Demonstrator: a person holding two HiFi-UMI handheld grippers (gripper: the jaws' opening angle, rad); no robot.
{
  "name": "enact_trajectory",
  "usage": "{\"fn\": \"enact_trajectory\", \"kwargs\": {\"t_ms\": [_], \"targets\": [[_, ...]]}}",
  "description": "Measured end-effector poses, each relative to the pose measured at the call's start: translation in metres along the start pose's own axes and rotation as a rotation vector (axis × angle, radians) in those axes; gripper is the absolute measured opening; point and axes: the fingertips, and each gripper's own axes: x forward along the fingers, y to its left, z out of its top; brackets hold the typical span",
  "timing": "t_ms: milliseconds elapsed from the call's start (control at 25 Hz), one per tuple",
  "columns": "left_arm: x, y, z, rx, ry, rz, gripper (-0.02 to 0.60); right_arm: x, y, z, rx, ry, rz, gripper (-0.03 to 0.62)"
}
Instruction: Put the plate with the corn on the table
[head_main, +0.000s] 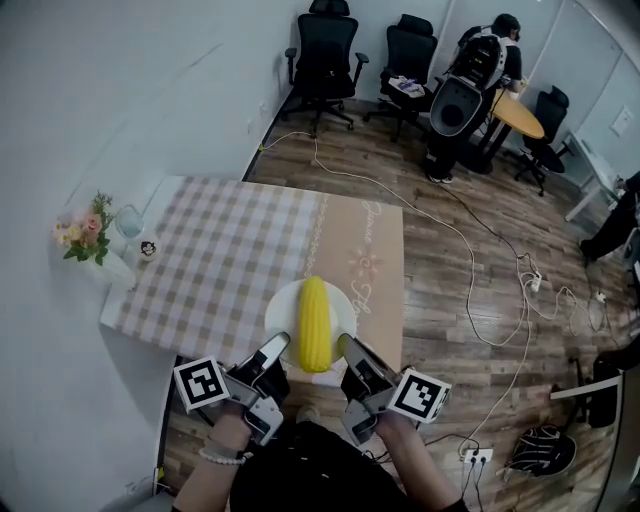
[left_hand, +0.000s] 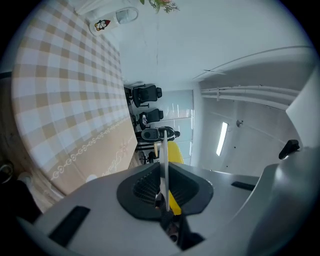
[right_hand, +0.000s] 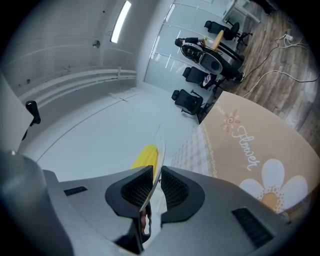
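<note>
- The plate carries the corn lengthwise and hangs level over the near edge of the desk. Whether it touches the cloth cannot be told.
- The left gripper has its jaws narrow, clamped on the plate's left rim. The right gripper pinches the right rim the same way.
- A bunch of flowers, a glass and a small cup stand at the desk's far left corner, well apart from the plate.
- Past the desk are office chairs, a cable trailing over the wooden floor, and a person at a round table.
- In both gripper views the plate shows only edge-on, as a thin white line, and the jaws cover the near part of the corn.
- In the head view the grippers hide the plate's near rim.
</note>
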Motion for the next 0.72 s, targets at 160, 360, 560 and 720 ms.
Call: {"fn": "enact_trajectory", "kwargs": {"t_ms": [160,360,560,720], "targets": [[0.005,0.001,0.0,0.001,0.014,0.01,0.037,0.0,-0.006,0.002,0.016,-0.008,-0.009,0.078],[0.012,-0.001,0.004,0.002,0.037,0.012,0.037,0.001,-0.004,0.009,0.011,-0.027,-0.011,0.078],[0.025,0.0,0.014,0.018,0.075,0.01,0.037,0.01,-0.01,0.017,0.009,-0.047,-0.034,0.078],[0.035,-0.002,0.025,0.026,0.103,0.01,0.037,0.02,-0.012,0.025,0.006,-0.052,-0.047,0.078]]}}
